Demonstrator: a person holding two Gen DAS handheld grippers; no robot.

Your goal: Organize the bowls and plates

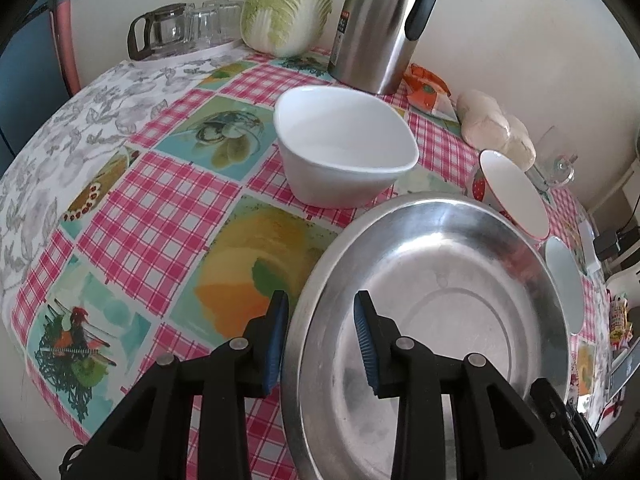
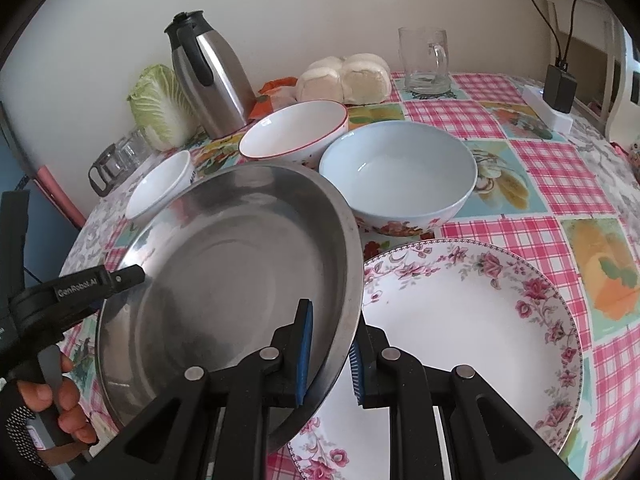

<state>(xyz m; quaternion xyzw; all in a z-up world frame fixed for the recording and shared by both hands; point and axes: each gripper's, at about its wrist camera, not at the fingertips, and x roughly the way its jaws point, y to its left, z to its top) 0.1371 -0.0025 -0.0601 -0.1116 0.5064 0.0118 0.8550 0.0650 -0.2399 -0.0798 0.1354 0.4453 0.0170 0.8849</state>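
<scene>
Steel is filling the middle of both views: a shallow metal pan (image 1: 436, 300) is being held tilted above the checked surface (image 1: 168, 208) by both grippers at once. In the left wrist view the left gripper (image 1: 322, 336) is straddling the pan's near-left rim at the lower centre of the frame, one blue-padded finger lying outside the rim and the other inside; the fingers are standing apart, and whether their pads are actually pressing on the metal cannot be told. In the right wrist view the right gripper (image 2: 330, 354) is gripping the pan's right rim at the lower centre, its fingers clamped on the thin edge from both sides. At the lower left of that view a gloved hand (image 2: 48, 416) is holding the handle of the left gripper.

Under the pan's right edge a floral plate (image 2: 472, 320) is lying flat on the surface at the lower right. Just behind it a pale blue bowl (image 2: 400, 172) is sitting upright, with a red-rimmed bowl (image 2: 294, 130) touching or almost touching its left side. A white bowl (image 1: 344, 148) is standing at the upper centre of the left wrist view, in front of a steel thermos jug (image 1: 380, 24) and a cabbage (image 1: 290, 4).
</scene>
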